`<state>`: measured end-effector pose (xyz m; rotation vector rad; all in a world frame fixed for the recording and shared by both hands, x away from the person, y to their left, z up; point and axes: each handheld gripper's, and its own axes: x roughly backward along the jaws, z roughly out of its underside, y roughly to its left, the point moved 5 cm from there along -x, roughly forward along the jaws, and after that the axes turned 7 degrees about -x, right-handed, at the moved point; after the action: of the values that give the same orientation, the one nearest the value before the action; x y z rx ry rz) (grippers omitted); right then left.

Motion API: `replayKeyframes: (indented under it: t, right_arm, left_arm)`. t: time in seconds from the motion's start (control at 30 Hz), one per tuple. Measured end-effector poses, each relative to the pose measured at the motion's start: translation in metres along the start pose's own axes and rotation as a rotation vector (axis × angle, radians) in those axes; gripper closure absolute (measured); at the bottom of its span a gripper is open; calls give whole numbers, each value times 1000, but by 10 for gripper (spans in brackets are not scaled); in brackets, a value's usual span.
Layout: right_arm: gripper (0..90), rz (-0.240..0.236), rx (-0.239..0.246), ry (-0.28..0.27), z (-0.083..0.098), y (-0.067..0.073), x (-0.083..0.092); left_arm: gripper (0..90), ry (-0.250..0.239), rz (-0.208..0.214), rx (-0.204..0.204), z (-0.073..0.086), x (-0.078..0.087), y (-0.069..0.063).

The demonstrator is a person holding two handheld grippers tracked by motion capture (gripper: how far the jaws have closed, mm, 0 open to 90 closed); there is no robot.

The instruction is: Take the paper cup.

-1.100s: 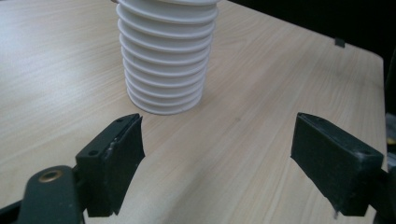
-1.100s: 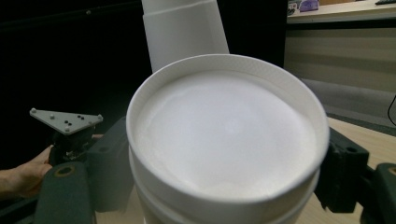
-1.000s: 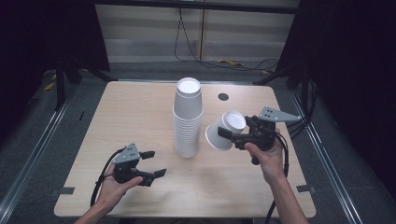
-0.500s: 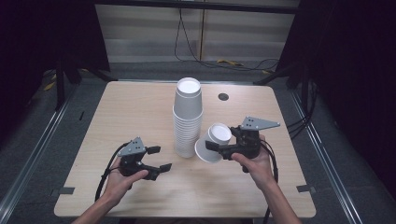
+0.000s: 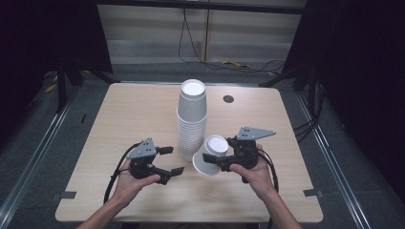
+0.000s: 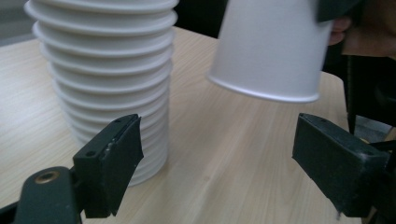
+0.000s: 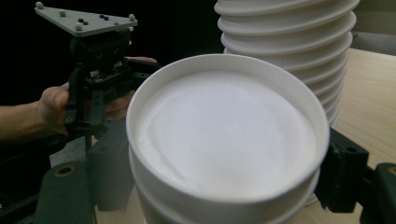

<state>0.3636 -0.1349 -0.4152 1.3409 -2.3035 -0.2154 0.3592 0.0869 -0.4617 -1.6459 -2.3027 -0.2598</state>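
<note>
While the right gripper (image 5: 213,160) pinches a tilted cup (image 5: 209,155) beside the stack (image 5: 192,119), the left gripper (image 5: 172,160) waits with jaws spread.
Next move probably needs setting this cup down on the table (image 5: 124,109).

- Stack of white paper cups (image 5: 192,120) — upside down, nested tall, upright near the table's (image 5: 124,124) middle.
- Single white paper cup (image 5: 209,155) — tilted, base up, just right of the stack toward the near edge, held off the tabletop.
</note>
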Motion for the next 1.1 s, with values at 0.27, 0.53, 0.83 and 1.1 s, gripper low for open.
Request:
replayKeyframes:
  t: [0.27, 0.53, 0.83, 1.1]
  right_arm:
    - [219, -33, -11, 8, 13, 1, -9]
    - [219, -67, -28, 19, 18, 5, -17]
    - [222, -131, -60, 23, 24, 12, -27]
    - [225, -140, -56, 33, 27, 17, -33]
  left_arm:
    - [158, -21, -3, -32, 0, -3, -8]
    - [157, -28, 69, -16, 2, -11, -17]
    - [156, -33, 108, 4, 6, -16, -21]
    - [147, -50, 135, 20, 6, -18, -21]
